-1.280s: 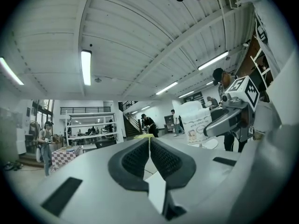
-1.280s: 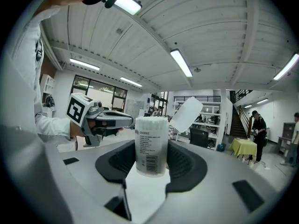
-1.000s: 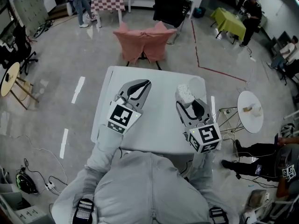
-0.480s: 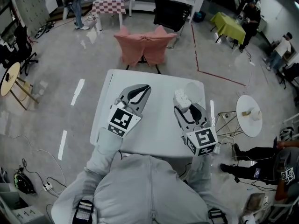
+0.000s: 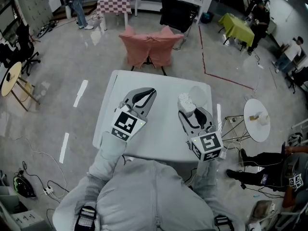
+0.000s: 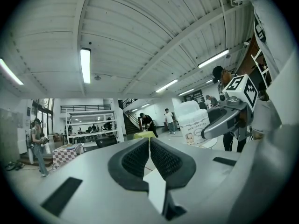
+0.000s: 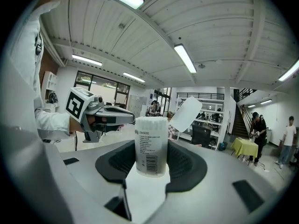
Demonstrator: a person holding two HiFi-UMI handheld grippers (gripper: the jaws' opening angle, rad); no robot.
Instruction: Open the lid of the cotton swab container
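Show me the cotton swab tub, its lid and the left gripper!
cotton swab tub (image 7: pixel 151 146): right gripper view, on its printed label.
lid (image 7: pixel 186 114): right gripper view, middle of the flipped-up disc.
left gripper (image 6: pixel 149 143): left gripper view, where its shut tips meet.

Hall is evenly bright. My light comes from the fluorescent ceiling strips (image 6: pixel 85 65), long and blown out to white in both gripper views. In the head view I note soft glare patches on the polished floor (image 5: pixel 89 38). The white table (image 5: pixel 163 124) is nearly overexposed and shadows are faint. Gripper views show heavy fisheye, with black corners and bowed ceiling lines. Nearest foreground is soft, but the cotton swab container (image 7: pixel 151 146) label stays sharp. Distant background is small and smeary.
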